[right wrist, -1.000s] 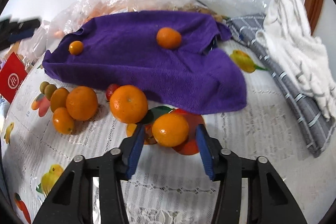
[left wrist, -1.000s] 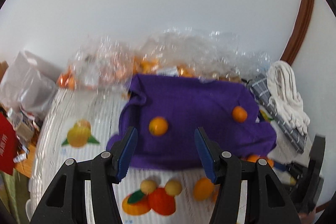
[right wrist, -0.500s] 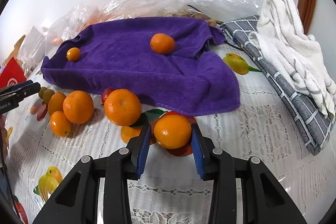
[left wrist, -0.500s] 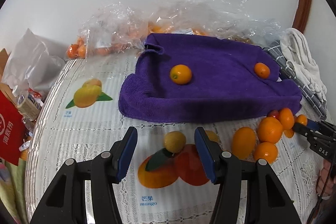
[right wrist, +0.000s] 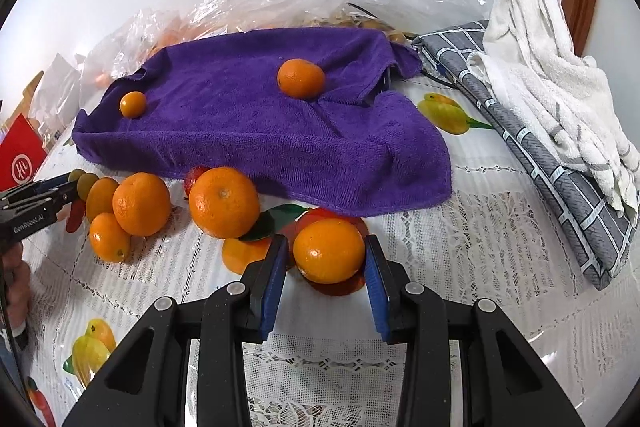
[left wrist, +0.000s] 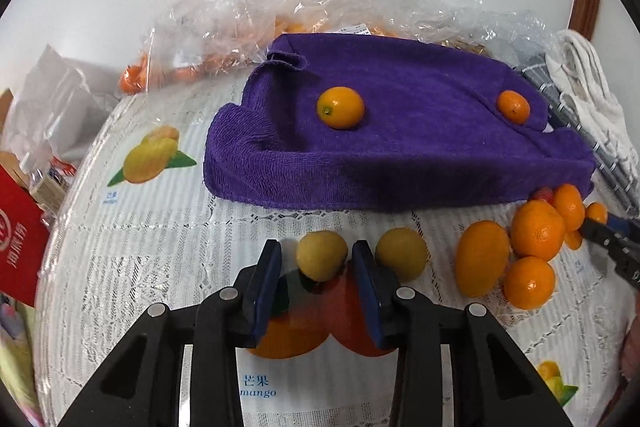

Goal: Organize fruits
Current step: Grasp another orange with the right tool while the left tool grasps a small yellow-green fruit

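My left gripper (left wrist: 318, 247) is low over the table, and its jaws are closing around a small yellow-green fruit (left wrist: 322, 255). A slim gap still shows at the left pad. A second yellow-green fruit (left wrist: 401, 254) lies just to the right. My right gripper (right wrist: 326, 243) is shut on a mandarin (right wrist: 329, 251) that rests on the tablecloth. A purple towel (right wrist: 260, 131) behind it carries a mandarin (right wrist: 301, 78) and a kumquat (right wrist: 133, 104). Several loose oranges (right wrist: 141, 203) lie in front of the towel.
Clear plastic bags (left wrist: 280, 15) holding fruit line the back wall. A grey checked cloth (right wrist: 560, 179) and a white towel (right wrist: 540, 67) lie at the right. A red packet (left wrist: 18, 247) stands at the left edge. The lace tablecloth (right wrist: 480, 247) has printed fruit pictures.
My left gripper came down toward the table onto the yellow-green fruit, and its jaws narrowed. My right gripper's jaws closed in on the mandarin and stayed in place.
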Demonstrator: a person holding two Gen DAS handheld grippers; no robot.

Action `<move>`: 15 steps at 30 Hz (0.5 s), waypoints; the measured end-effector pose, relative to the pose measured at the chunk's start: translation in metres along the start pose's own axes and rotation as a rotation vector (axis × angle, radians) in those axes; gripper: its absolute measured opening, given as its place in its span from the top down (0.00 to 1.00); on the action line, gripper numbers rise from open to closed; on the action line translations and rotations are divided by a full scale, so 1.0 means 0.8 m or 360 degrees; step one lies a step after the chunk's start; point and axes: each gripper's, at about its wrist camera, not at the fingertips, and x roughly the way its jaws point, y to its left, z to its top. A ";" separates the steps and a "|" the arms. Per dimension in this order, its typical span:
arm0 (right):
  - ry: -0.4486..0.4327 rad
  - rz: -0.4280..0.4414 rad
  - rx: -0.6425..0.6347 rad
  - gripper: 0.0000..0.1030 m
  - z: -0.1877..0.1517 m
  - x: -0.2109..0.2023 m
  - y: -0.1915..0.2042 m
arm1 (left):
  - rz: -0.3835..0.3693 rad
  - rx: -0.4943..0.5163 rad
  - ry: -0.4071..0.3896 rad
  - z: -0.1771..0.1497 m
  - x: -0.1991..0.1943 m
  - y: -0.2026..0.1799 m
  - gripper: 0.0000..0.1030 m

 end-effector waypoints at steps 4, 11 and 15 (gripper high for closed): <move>-0.0027 -0.0014 -0.0011 0.63 -0.001 -0.003 0.002 | -0.0019 0.0015 -0.0034 0.001 -0.007 -0.002 0.76; -0.0199 -0.0018 0.0042 0.64 0.007 -0.042 -0.006 | -0.0132 -0.0064 -0.0200 0.018 -0.052 0.009 0.76; -0.0242 -0.0009 0.0084 0.63 0.026 -0.070 -0.007 | -0.0209 -0.0162 -0.0183 0.033 -0.068 0.014 0.76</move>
